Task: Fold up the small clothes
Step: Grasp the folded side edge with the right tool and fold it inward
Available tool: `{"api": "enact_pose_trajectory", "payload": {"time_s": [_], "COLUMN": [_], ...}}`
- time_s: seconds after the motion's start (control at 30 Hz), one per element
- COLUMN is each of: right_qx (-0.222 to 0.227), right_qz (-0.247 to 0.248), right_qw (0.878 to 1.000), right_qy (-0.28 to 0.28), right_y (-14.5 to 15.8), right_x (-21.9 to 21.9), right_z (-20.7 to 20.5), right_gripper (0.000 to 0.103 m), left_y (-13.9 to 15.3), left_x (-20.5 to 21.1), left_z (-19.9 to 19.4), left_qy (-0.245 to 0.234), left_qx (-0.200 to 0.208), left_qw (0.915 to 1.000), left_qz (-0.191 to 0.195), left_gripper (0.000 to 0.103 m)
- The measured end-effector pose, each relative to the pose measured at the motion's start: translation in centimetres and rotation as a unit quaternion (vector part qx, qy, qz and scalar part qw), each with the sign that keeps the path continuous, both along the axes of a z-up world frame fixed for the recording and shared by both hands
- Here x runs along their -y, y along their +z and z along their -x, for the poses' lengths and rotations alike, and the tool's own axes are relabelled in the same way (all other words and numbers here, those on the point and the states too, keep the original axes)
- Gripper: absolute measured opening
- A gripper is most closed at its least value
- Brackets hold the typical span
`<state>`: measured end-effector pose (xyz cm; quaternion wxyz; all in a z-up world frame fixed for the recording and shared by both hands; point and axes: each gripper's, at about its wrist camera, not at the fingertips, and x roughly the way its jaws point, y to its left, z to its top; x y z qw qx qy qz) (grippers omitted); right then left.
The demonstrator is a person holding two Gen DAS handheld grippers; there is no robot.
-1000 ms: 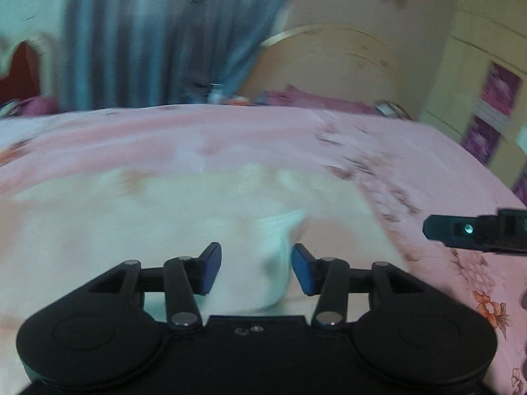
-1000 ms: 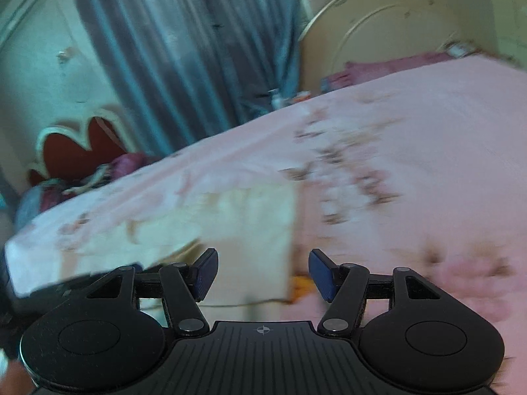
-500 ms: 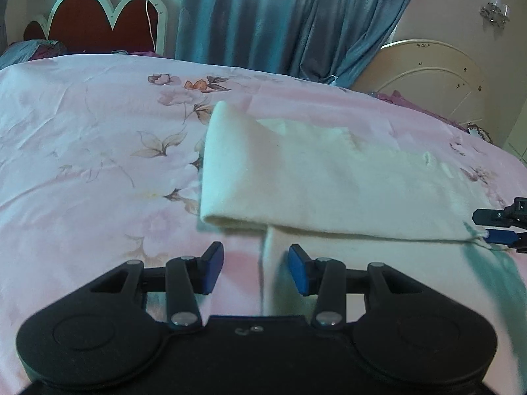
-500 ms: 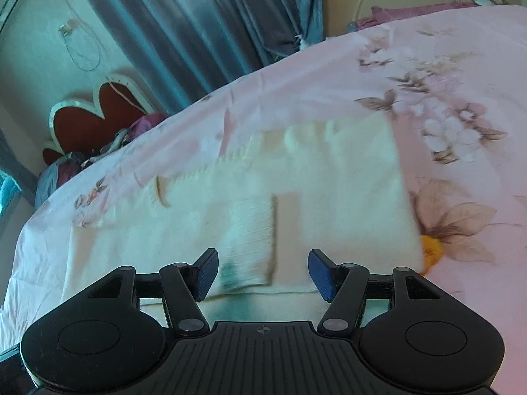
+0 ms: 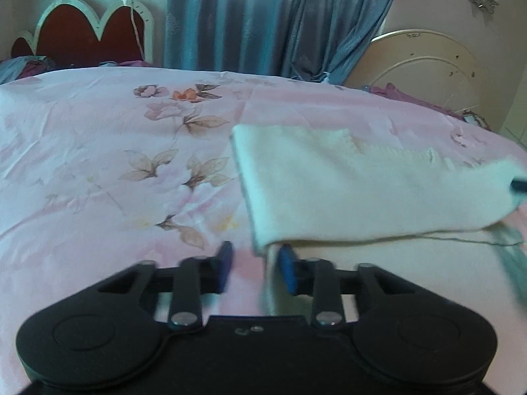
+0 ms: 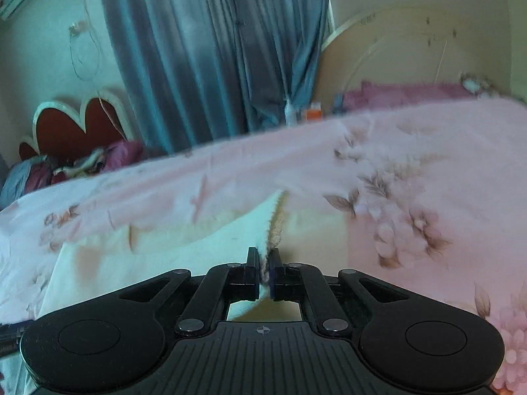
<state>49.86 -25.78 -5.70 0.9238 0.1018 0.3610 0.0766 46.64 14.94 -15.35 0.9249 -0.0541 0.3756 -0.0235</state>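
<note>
Cream-white knitted garment (image 5: 355,191) lies on the pink floral bed sheet (image 5: 98,171), ahead and to the right of the left claw (image 5: 255,271). Its fabric is soft and fuzzy, plain in colour, with a ribbed hem and a small ragged break in the knit near the far right edge. One layer is folded over another: the upper fold forms a broad band running from a squared left end toward the right, where its end is raised off the bed. A lower layer lies flat directly in front of the left claw's right finger. A loose teal thread or tassel (image 5: 507,247) trails at the right, blurred.

Left claw: blue-padded fingers stand apart, nothing between them; the folded corner of the garment sits just beyond the gap.

Right claw (image 6: 262,271): fingers are drawn together and clamped on an edge of the garment, which rises from between the pads as a frayed cream seam (image 6: 276,227). The rest of the cloth spreads to the left of this claw on the sheet.

Blue-grey curtains (image 5: 263,16) hang beyond the bed.
</note>
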Motion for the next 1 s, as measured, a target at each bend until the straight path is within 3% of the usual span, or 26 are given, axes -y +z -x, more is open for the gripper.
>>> {"api": "enact_pose_trajectory", "payload": {"time_s": [0.13, 0.33, 0.5, 0.63, 0.77, 1.0], "right_qx": [-0.005, -0.014, -0.011, -0.045, -0.052, -0.064], "right_qz": [0.008, 0.007, 0.005, 0.007, -0.006, 0.021], "right_qw": [1.000, 1.000, 1.000, 0.999, 0.999, 0.998], "right_qy": [0.013, 0.005, 0.009, -0.004, -0.013, -0.004], "right_y": [-0.8, -1.3, -0.4, -1.6, -2.2, -3.5], "right_x": [0.1, 0.4, 0.3, 0.7, 1.1, 0.5], "right_z": [0.9, 1.4, 1.7, 1.6, 2.5, 1.9], "right_gripper": [0.004, 0.004, 0.004, 0.004, 0.004, 0.004], "left_y": [0.0, 0.0, 0.1, 0.1, 0.1, 0.1], "left_x": [0.7, 0.5, 0.4, 0.5, 0.8, 0.9], "left_z": [-0.5, -0.5, -0.5, -0.4, -0.3, -0.3], "left_qy": [-0.011, -0.018, -0.022, -0.024, -0.026, -0.028], "left_qx": [0.001, -0.004, -0.006, -0.008, -0.008, -0.010], "left_qw": [0.9999, 0.9998, 0.9997, 0.9997, 0.9995, 0.9993], "left_qz": [-0.007, -0.003, -0.004, -0.008, -0.016, -0.022], "left_gripper": [0.013, 0.010, 0.009, 0.009, 0.009, 0.009]}}
